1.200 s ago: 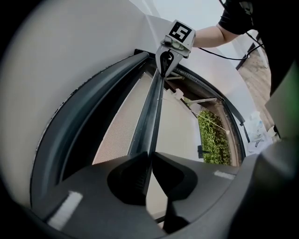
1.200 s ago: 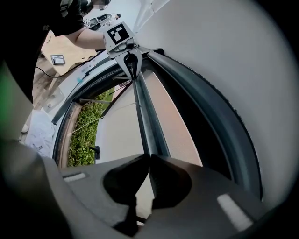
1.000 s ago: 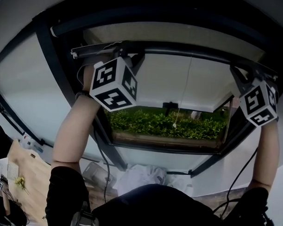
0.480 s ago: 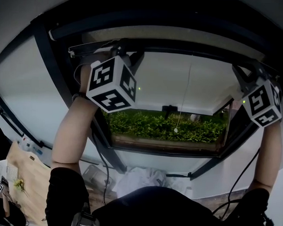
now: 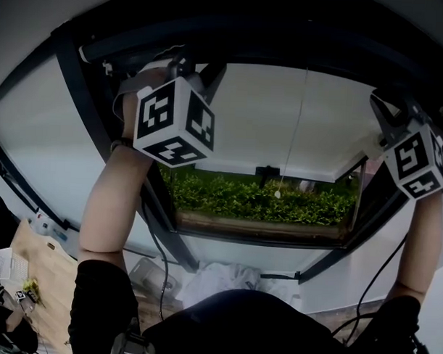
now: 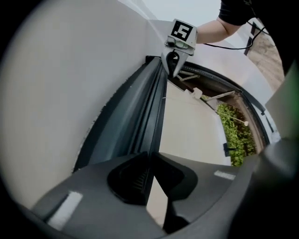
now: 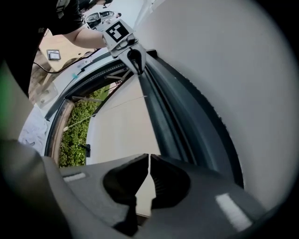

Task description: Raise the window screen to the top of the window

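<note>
L tongs: jaws narrow, clamped on thin edge of screen rail. R tongs: same config., narrow grip at rail's opposite end. Rail pos.: high in window frame, near top member. Below rail: pull cord hangs; hedge outside.

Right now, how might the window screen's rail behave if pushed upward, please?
The rail runs straight between left gripper and right gripper, so probably stiff. Long and slim, it likely weighs little, yet might skew if one end leads.
</note>
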